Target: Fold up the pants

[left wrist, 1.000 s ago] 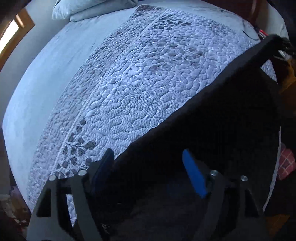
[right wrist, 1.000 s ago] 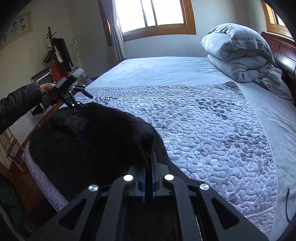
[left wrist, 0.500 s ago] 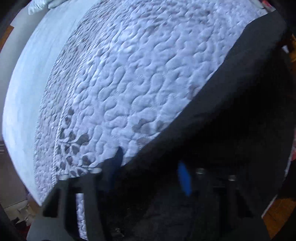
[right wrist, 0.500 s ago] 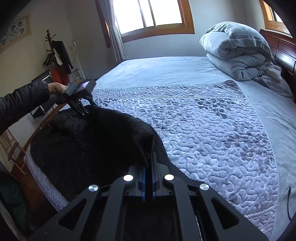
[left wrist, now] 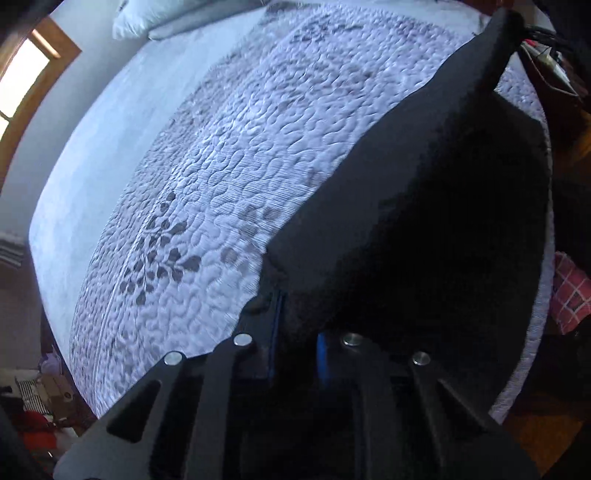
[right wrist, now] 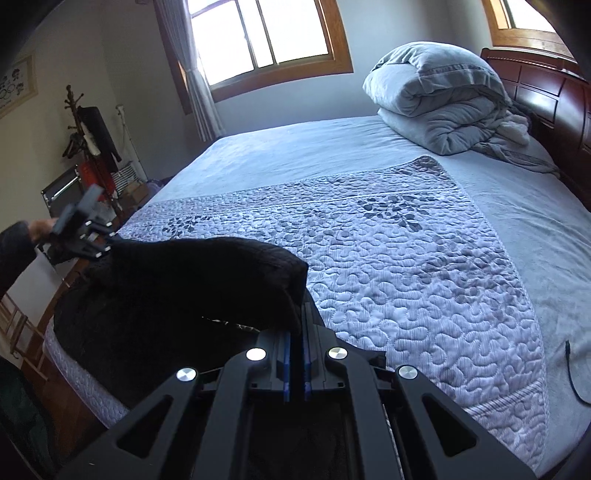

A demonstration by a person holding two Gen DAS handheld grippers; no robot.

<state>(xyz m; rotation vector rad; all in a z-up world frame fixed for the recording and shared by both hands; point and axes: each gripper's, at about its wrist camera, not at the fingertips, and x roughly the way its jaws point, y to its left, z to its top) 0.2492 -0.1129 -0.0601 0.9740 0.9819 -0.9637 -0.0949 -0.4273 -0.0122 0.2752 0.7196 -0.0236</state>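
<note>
Both my left tongs [left wrist: 295, 325] and right tongs [right wrist: 297, 332] grip the black pants [right wrist: 192, 273], lifted at the bed's [right wrist: 424, 266] near edge, seemingly mid-fold.

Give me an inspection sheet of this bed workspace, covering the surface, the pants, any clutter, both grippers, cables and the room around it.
Surface: bed with a quilted cover across its near part.
Job's things: black pants at the near bed edge, one layer lifted between the grippers.
Clutter: bundled grey duvet by the headboard.
Grippers: left gripper shut on the pants; right gripper shut on the pants.
Cables: thin black cable on the bed's right edge.
Surroundings: window, coat rack, wall picture.
</note>
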